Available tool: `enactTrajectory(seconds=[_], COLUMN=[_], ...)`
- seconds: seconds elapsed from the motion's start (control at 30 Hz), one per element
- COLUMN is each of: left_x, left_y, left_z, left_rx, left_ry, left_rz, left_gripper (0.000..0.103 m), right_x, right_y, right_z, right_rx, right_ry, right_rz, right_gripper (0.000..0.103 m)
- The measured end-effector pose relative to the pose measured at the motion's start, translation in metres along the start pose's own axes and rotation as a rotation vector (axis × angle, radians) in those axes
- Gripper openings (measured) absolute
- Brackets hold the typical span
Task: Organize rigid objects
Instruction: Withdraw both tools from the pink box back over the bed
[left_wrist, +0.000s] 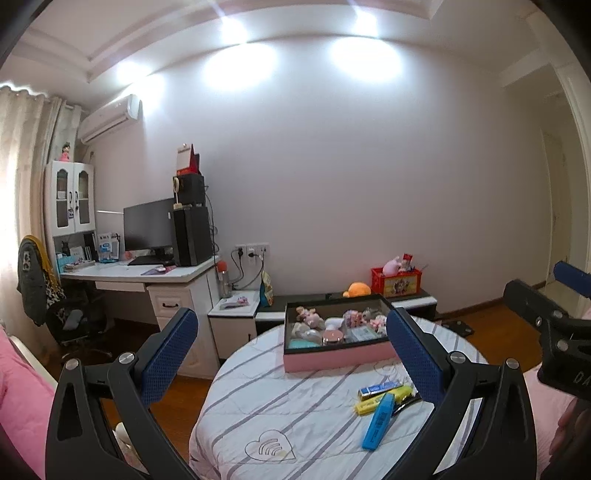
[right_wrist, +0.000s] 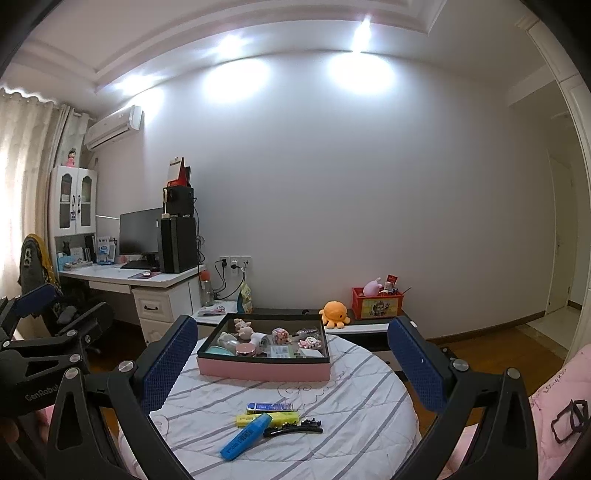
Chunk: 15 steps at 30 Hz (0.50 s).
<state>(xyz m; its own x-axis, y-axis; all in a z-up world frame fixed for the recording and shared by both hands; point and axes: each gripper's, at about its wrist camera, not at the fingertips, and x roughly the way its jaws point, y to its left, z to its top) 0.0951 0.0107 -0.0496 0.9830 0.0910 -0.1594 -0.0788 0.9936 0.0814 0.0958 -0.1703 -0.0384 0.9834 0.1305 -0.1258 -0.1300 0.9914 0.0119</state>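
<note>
Bedroom walls of pale lilac, a cluttered computer desk (right_wrist: 147, 277) at the far left and wood flooring frame a round bench (right_wrist: 351, 424) dressed in a white, grey-striped quilted cover. Both tools hang above it with nothing gripped: the left gripper (left_wrist: 291, 354) has its jaws spread wide, and the right gripper (right_wrist: 291, 362) likewise.

Beyond the right jaws, centred between them, sits a pink-sided box (right_wrist: 264, 350) with a dark rim, already holding small toys and trinkets, so it is probably the collecting place. Nearer, low between those jaws, lies a loose cluster: a blue highlighter (right_wrist: 245, 435) overlapping a yellow highlighter (right_wrist: 280, 418), a small blue-labelled packet (right_wrist: 269, 407) just behind, and a black hair clip (right_wrist: 293, 430) beside them. In the left view the same cluster lies close to the right-hand jaw.

My judgement is that these four await sorting into the box, and the open, raised stance suits choosing one first.
</note>
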Motion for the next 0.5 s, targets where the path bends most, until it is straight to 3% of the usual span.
enactTrajectory(seconds=[0.27,0.5], left_x=[0.032,0.082], left_y=[-0.004,-0.032], left_z=[-0.021,-0.059], left_rx=[0.002,0.042], left_ry=[0.11,0.274], left_rz=[-0.027,-0.097], left_gripper=[0.103,0.103], right_x=[0.024,0.061], right_y=[-0.017,-0.035], right_z=[-0.02,-0.055], right_rx=[0.031,0.05], right_ry=[0.09,0.218], right_rz=[-0.02,-0.041], right_gripper=[0.103,0.103])
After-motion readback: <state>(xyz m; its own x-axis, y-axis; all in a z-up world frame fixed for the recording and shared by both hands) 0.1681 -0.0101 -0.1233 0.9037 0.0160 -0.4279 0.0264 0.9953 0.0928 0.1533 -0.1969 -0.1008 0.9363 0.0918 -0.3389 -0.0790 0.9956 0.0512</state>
